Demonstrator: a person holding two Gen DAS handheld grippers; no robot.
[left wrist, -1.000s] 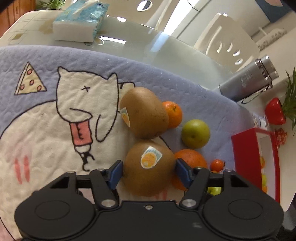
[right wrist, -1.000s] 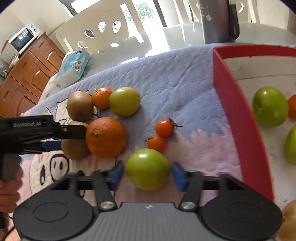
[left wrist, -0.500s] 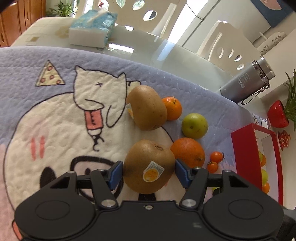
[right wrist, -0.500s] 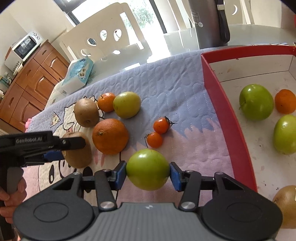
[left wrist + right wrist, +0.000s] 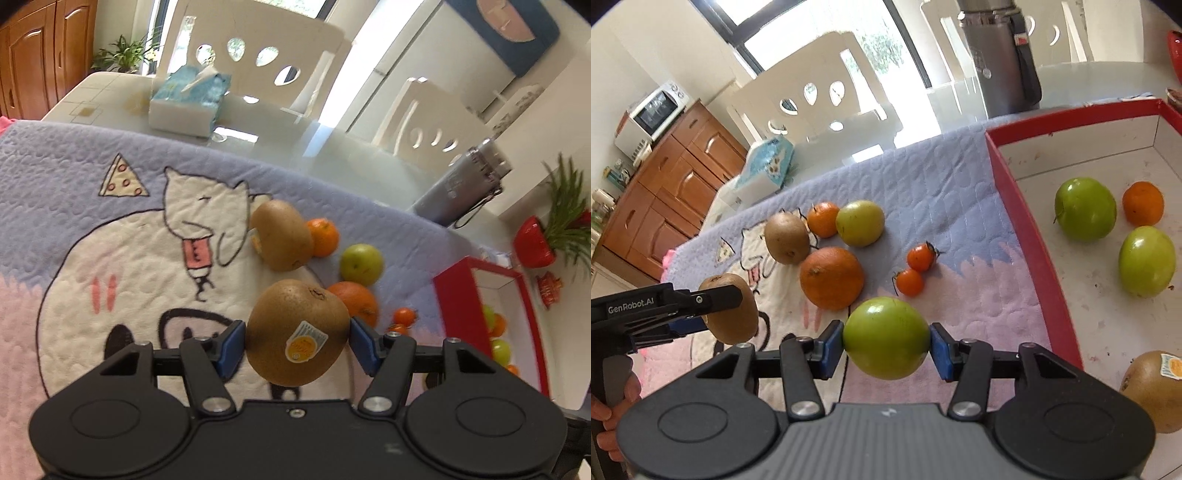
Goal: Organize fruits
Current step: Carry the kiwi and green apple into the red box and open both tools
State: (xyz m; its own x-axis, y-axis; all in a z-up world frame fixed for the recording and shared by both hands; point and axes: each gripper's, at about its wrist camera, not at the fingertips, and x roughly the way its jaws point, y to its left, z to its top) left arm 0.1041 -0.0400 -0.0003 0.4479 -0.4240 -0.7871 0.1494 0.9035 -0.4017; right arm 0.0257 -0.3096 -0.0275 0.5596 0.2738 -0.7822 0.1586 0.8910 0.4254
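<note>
My left gripper (image 5: 295, 343) is shut on a brown kiwi (image 5: 297, 332) with a sticker and holds it above the cartoon blanket (image 5: 110, 258). My right gripper (image 5: 886, 349) is shut on a green apple (image 5: 886, 338), lifted just left of the red tray (image 5: 1027, 236). The left gripper and its kiwi (image 5: 729, 310) also show at the left of the right wrist view. On the blanket lie another kiwi (image 5: 786, 238), a large orange (image 5: 831, 277), a small orange (image 5: 823, 218), a yellow-green apple (image 5: 860, 222) and two cherry tomatoes (image 5: 919, 256).
The tray holds two green apples (image 5: 1086, 208), a small orange (image 5: 1142, 203) and a kiwi (image 5: 1152, 391). A steel flask (image 5: 1001, 59) stands behind the tray. A tissue pack (image 5: 188, 99), white chairs and a red plant pot (image 5: 533, 243) are further off.
Both grippers have lifted their fruits off the blanket. The right gripper with the green apple has moved toward the tray. The left has risen with the kiwi.
</note>
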